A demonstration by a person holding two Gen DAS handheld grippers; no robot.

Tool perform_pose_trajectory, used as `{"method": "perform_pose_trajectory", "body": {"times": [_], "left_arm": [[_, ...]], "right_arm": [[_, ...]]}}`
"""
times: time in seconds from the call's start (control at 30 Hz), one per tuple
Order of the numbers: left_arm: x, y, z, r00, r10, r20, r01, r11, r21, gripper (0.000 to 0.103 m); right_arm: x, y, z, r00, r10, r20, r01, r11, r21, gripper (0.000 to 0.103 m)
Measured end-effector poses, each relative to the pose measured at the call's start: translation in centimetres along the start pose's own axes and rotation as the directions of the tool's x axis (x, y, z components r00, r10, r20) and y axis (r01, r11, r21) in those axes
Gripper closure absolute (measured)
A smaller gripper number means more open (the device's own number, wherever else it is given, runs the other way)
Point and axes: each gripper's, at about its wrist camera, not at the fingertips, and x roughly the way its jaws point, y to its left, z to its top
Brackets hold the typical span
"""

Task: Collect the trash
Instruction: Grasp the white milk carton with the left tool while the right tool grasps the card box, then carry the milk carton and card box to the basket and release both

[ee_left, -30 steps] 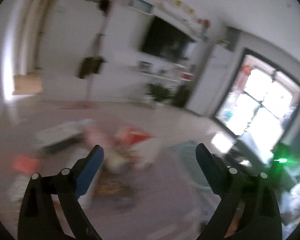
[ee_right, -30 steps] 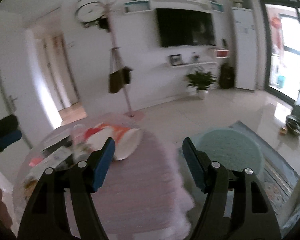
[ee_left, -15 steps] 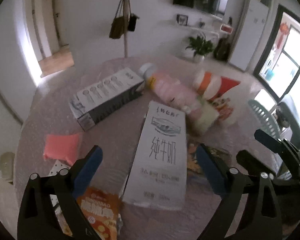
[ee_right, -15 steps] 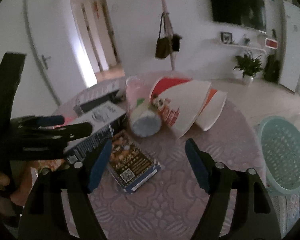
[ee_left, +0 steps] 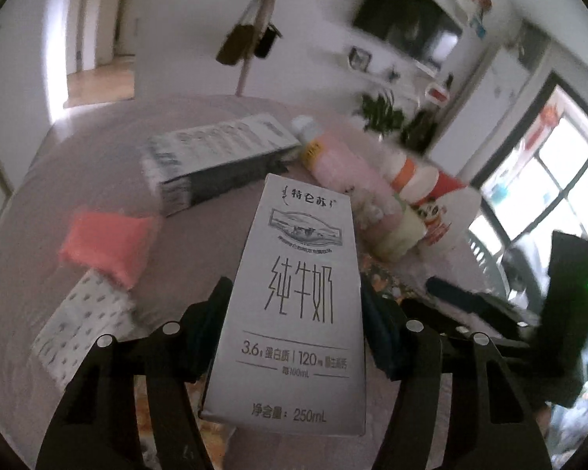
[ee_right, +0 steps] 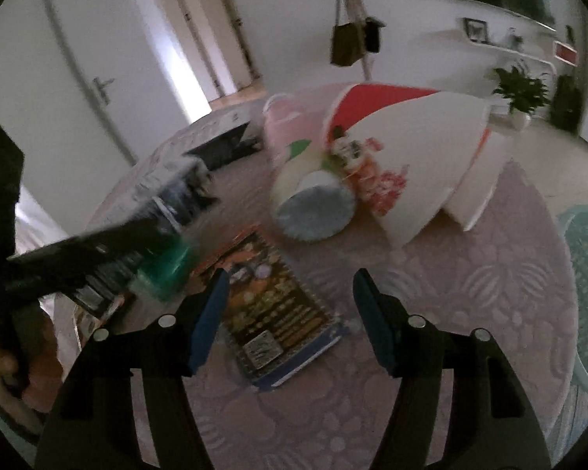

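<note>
A white milk carton [ee_left: 298,293] with black lettering lies lengthwise between the fingers of my left gripper [ee_left: 294,290]. The jaws are closing and both blue pads touch the carton's sides. My right gripper [ee_right: 291,278] hovers over a flat dark and orange snack packet [ee_right: 278,309] on the table. Its jaws are closing too. The packet lies between and below the pads, untouched. In the right wrist view the left gripper [ee_right: 98,258] shows blurred at the left, with a hand beneath it.
On the round table with a mauve cloth [ee_right: 470,293] lie a dark box [ee_left: 215,160], a pink bottle [ee_left: 341,168], a cream cup [ee_right: 313,203], white paper bowls [ee_right: 403,156], a red pouch [ee_left: 106,246] and a patterned pack [ee_left: 82,325]. A teal basket [ee_right: 584,286] stands beyond the table's right edge.
My left gripper came down onto the milk carton and its jaws narrowed around it. My right gripper sank closer to the snack packet, jaws slightly narrower.
</note>
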Motion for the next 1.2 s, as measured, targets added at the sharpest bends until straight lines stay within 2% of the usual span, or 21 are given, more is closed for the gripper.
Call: {"method": "perform_pose_trajectory", "body": {"times": [0.23, 0.33, 0.47, 0.5, 0.53, 0.57, 0.7, 0.83, 1.07, 1.2], "left_arm": [[-4.2, 0.9, -1.3, 0.998, -0.017, 0.065, 0.019, 0.999, -0.033, 0.043], [-5.0, 0.9, -1.7, 0.996, -0.035, 0.079, 0.038, 0.998, -0.045, 0.043], [-5.5, 0.5, -2.1, 0.995, -0.041, 0.087, 0.044, 0.998, -0.036, 0.042], [-5.7, 0.5, -2.3, 0.995, -0.039, 0.088, 0.042, 0.999, -0.034, 0.042], [-5.9, 0.5, -2.5, 0.995, -0.04, 0.09, 0.043, 0.999, -0.033, 0.042], [-6.1, 0.4, -2.5, 0.995, -0.043, 0.094, 0.046, 0.998, -0.032, 0.042], [-6.7, -0.1, -2.5, 0.994, -0.036, 0.106, 0.038, 0.999, -0.017, 0.042], [-7.5, -2.3, -2.5, 0.99, -0.006, 0.14, 0.001, 0.999, 0.039, 0.042], [-7.9, -6.9, -1.9, 0.979, -0.084, 0.184, 0.064, 0.991, 0.114, 0.042], [-7.1, -10.1, -1.4, 0.97, -0.155, 0.189, 0.126, 0.979, 0.158, 0.042]], "right_arm": [[-0.9, 3.2, -1.9, 0.998, 0.05, -0.042, -0.054, 0.992, -0.115, 0.041], [-0.3, 4.6, -2.5, 0.998, 0.001, -0.064, -0.011, 0.988, -0.154, 0.036], [0.8, 5.3, -2.4, 0.989, -0.129, -0.071, 0.116, 0.98, -0.161, 0.036], [0.8, 5.1, -2.5, 0.989, -0.132, -0.07, 0.12, 0.981, -0.155, 0.036], [0.7, 5.0, -2.5, 0.989, -0.134, -0.064, 0.123, 0.981, -0.149, 0.043], [0.6, 4.9, -2.4, 0.989, -0.138, -0.06, 0.127, 0.98, -0.15, 0.045], [-1.1, 5.1, -2.7, 0.988, -0.154, 0.009, 0.153, 0.974, -0.165, 0.046], [-4.6, 5.4, -2.7, 0.976, -0.19, 0.107, 0.207, 0.962, -0.178, 0.046], [-10.7, 2.3, -1.7, 0.955, -0.197, 0.22, 0.22, 0.972, -0.086, 0.046], [-14.6, -1.1, -1.2, 0.928, -0.237, 0.288, 0.249, 0.969, -0.004, 0.046]]}}
